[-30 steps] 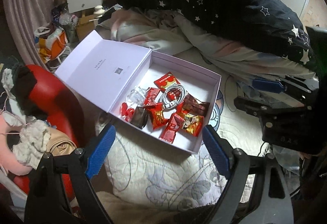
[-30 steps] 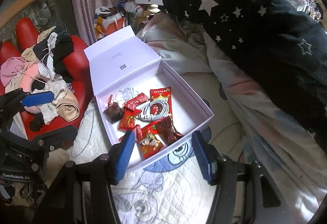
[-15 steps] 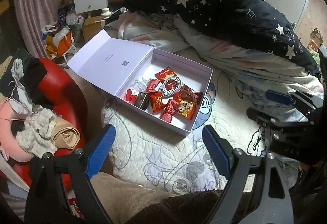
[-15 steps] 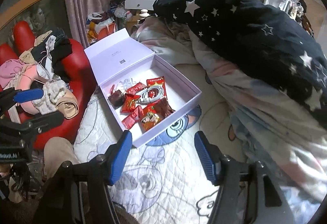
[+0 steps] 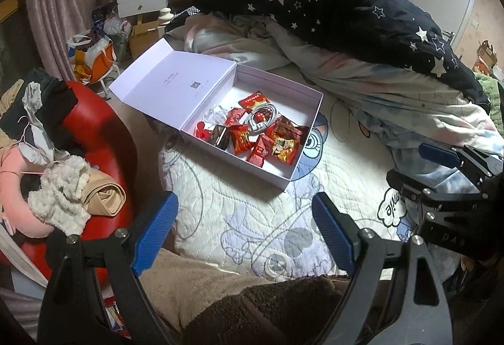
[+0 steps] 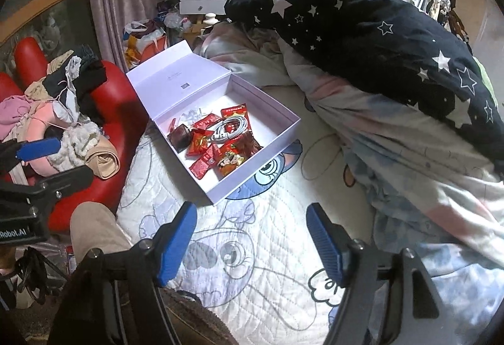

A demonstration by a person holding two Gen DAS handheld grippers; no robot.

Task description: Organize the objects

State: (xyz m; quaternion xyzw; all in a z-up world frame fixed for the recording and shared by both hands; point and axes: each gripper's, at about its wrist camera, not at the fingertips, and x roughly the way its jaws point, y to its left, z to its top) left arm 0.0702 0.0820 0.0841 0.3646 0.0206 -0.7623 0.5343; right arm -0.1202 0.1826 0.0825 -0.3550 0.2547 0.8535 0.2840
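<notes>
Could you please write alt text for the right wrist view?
An open white box of red snack packets and a white cable sits on a quilted bed. The empty right gripper, jaws opening, hangs in front of it.

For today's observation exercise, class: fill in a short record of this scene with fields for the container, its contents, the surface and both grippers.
container: white box, lid open, hinged back
contents: red snack packets, coiled white cable, clustered at one end
surface: quilted cartoon-print bedspread
left gripper: open, empty, short of the box
right gripper: opening, nothing between its fingers
</notes>
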